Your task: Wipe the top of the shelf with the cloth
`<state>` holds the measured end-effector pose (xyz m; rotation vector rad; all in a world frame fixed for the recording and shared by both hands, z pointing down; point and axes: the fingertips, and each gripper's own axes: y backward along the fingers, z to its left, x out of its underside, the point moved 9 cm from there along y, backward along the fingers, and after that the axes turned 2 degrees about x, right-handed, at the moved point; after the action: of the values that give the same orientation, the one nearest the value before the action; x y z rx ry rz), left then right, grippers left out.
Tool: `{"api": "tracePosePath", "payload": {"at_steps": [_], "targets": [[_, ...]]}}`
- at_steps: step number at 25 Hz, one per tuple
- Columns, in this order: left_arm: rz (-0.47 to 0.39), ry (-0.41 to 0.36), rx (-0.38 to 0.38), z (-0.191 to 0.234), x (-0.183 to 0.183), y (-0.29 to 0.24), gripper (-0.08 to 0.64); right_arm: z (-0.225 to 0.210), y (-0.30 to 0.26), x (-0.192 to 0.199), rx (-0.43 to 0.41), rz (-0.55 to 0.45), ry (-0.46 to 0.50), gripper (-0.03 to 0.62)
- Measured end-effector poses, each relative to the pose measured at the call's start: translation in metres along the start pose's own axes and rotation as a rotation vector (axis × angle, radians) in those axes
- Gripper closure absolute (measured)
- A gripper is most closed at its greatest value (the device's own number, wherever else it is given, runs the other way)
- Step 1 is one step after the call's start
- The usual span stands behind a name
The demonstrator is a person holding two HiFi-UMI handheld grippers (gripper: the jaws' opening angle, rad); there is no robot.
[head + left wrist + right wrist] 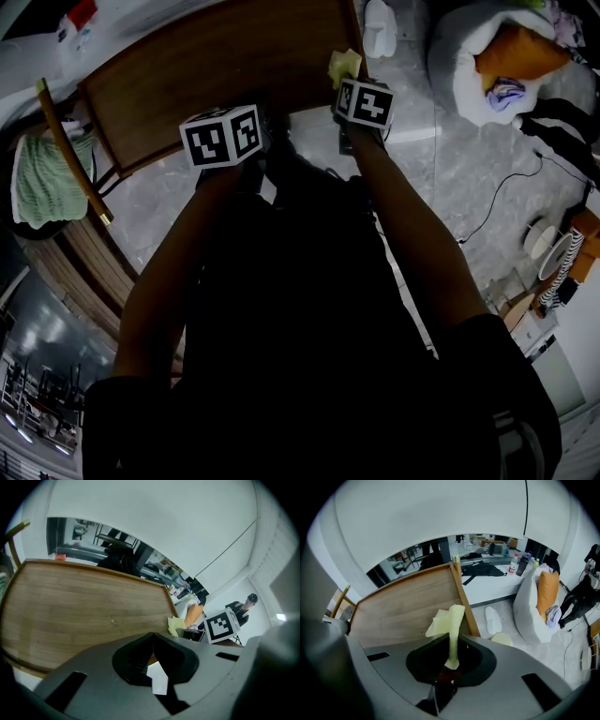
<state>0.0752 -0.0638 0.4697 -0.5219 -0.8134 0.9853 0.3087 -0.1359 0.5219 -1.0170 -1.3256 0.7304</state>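
Our right gripper [451, 643] pinches the yellow cloth [450, 618] at the shelf's [403, 611] right edge; our left gripper [153, 641] is apparently closed and empty.

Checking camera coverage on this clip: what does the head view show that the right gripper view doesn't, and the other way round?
Head view only: the left gripper, the person's arms and a green towel at the left. Right gripper view only: the right gripper with its jaws shut on a strip of the yellow cloth. Both: the wooden shelf top, the cloth, a white slipper and an orange cushion.
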Motion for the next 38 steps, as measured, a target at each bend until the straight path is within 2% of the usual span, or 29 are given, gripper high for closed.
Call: {"api": "tracePosePath", "payload": {"at_steps": [6,9,12,16,20,26,31,38], "targets": [[-0.023,0.015,-0.009,0.014,0.004,0.019,0.549,0.002,0.002,0.004,0.084,-0.033,0.002,0.551],[-0.049,0.038,-0.015,0.026,0.006,0.034,0.549,0.010,0.009,0.000,0.087,-0.065,-0.003,0.551],[-0.081,0.070,-0.027,0.044,0.006,0.059,0.549,0.042,0.023,-0.008,0.014,-0.118,0.027,0.551],[-0.134,0.095,-0.052,0.073,-0.002,0.103,0.549,0.116,0.037,-0.016,-0.126,-0.151,0.070,0.551],[-0.203,0.114,-0.099,0.109,-0.013,0.159,0.549,0.203,0.039,-0.014,-0.269,-0.136,0.076,0.551],[-0.262,0.158,-0.223,0.178,-0.023,0.239,0.549,0.329,0.030,-0.005,-0.441,-0.099,0.175,0.551],[-0.264,0.164,-0.279,0.221,-0.024,0.281,0.549,0.408,0.018,0.006,-0.517,-0.050,0.253,0.551],[-0.260,0.152,-0.292,0.247,-0.019,0.305,0.549,0.478,-0.002,0.038,-0.584,0.017,0.335,0.551]]}}
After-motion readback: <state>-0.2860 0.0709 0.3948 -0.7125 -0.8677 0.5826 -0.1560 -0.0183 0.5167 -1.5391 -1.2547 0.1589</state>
